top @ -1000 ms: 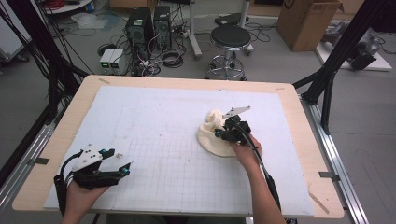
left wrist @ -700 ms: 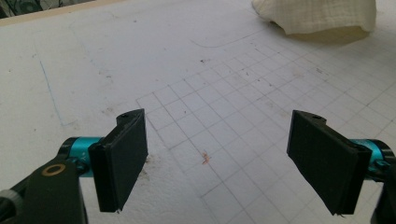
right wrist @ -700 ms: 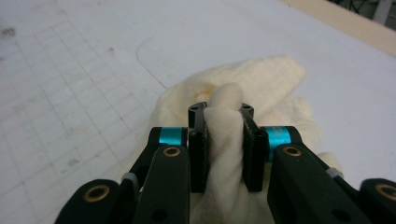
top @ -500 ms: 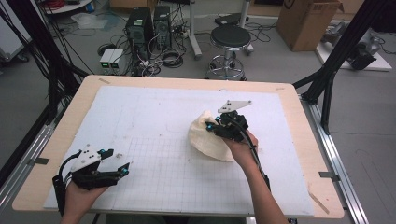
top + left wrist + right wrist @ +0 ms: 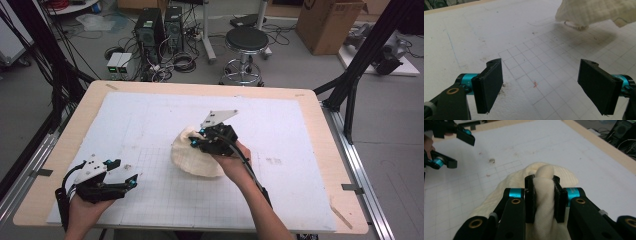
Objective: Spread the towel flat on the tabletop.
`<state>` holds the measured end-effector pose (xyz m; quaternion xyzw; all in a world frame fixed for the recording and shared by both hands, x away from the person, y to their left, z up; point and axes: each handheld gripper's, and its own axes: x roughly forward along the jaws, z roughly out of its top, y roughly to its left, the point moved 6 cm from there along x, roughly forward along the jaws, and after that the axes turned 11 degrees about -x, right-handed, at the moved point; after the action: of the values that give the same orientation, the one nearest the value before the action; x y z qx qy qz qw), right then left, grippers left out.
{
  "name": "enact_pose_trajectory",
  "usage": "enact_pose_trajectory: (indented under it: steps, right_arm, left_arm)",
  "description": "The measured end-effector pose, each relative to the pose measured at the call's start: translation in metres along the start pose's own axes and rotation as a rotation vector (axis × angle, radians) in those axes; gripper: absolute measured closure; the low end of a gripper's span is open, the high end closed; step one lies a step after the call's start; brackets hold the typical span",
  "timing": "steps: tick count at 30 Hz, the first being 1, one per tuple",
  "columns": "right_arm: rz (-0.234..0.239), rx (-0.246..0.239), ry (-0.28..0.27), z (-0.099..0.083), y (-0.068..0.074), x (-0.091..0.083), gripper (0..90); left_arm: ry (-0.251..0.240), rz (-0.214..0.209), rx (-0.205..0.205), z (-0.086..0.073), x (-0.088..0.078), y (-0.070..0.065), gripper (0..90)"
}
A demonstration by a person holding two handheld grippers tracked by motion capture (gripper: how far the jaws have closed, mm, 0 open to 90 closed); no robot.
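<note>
A cream waffle-knit cloth (image 5: 192, 156) hangs bunched over the middle of the white gridded mat (image 5: 150, 115). My right gripper (image 5: 196, 141) is shut on a fold of it; in the right gripper view the fabric (image 5: 544, 195) is pinched between the two black pads and drapes down toward the mat. The cloth's lower edge (image 5: 584, 15) hovers just above the grid in the left gripper view. My left gripper (image 5: 131, 180) rests at the mat's front left, open, with bare mat between its pads (image 5: 489, 83).
The mat lies on a wooden table (image 5: 320, 107) with its edge showing all around. Beyond the far edge stand a black stool (image 5: 246, 42), computer towers (image 5: 150, 30) and a cardboard box (image 5: 327, 22). Black frame struts (image 5: 350, 95) rise at the right.
My right gripper has carried the cloth leftward across the mat and upward, so more of it hangs free. The left gripper has stayed where it was.
</note>
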<state>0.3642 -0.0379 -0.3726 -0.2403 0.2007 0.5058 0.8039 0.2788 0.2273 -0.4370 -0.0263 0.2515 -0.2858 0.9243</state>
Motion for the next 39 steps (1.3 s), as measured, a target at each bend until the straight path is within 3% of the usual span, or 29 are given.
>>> enact_pose_trajectory:
  steps: [3,5,8,9,12,14,15,16,17,18,19,24,28,32,35,39]
  right_arm:
    - [0.034,0.011,0.028,-0.009,0.008,0.022,76.3]
    - [0.063,0.038,0.081,-0.020,0.011,0.038,75.8]
    - [0.056,0.014,0.143,-0.033,0.014,0.057,74.6]
    - [0.041,0.006,0.159,-0.038,0.014,0.060,72.9]
    - [0.061,0.056,0.175,-0.047,0.011,0.065,61.2]
    - [0.069,0.090,0.126,-0.044,0.008,0.056,49.1]
    - [0.069,0.090,0.126,-0.044,0.008,0.056,49.1]
    - [0.053,0.083,0.077,-0.039,0.007,0.044,43.6]
    - [0.053,0.083,0.077,-0.039,0.007,0.044,43.6]
    - [0.036,0.089,0.037,-0.035,0.007,0.027,40.7]
    - [0.036,0.089,0.037,-0.035,0.007,0.027,40.7]
    - [-0.004,0.081,-0.033,-0.046,0.007,-0.010,37.4]
    - [-0.019,0.071,-0.029,-0.068,0.017,-0.029,41.9]
    - [-0.003,0.071,0.002,-0.093,0.023,-0.033,51.1]
    - [0.023,0.100,0.021,-0.107,0.025,-0.025,55.1]
    - [0.060,0.104,0.031,-0.117,0.029,-0.011,62.2]
  left_arm:
    - [0.000,0.000,0.000,0.000,0.000,0.000,20.7]
    - [0.000,0.000,0.000,0.000,0.000,0.000,20.8]
    - [0.001,0.001,0.000,0.000,0.000,0.000,20.7]
    - [0.003,-0.002,-0.002,0.000,0.001,0.000,20.8]
    - [0.008,-0.006,0.008,0.000,0.002,-0.001,20.7]
    - [0.008,-0.008,0.009,0.000,0.004,-0.003,20.8]
    - [0.011,-0.010,0.011,0.000,0.004,-0.003,20.8]
    - [0.011,-0.009,0.014,0.000,0.005,-0.004,20.9]
    - [0.014,-0.011,0.015,0.000,0.005,-0.005,20.9]
    - [0.017,-0.014,0.019,0.000,0.006,-0.006,21.0]
    - [0.018,-0.016,0.021,0.000,0.007,-0.007,21.0]
    - [0.028,-0.023,0.033,0.001,0.013,-0.012,21.3]
    - [0.026,-0.028,0.029,0.003,0.020,-0.016,22.6]
    - [0.057,-0.059,0.032,0.004,0.031,-0.020,28.5]
    - [0.070,-0.078,0.038,0.006,0.040,-0.022,35.3]
    - [0.086,-0.106,0.041,0.008,0.053,-0.024,45.1]
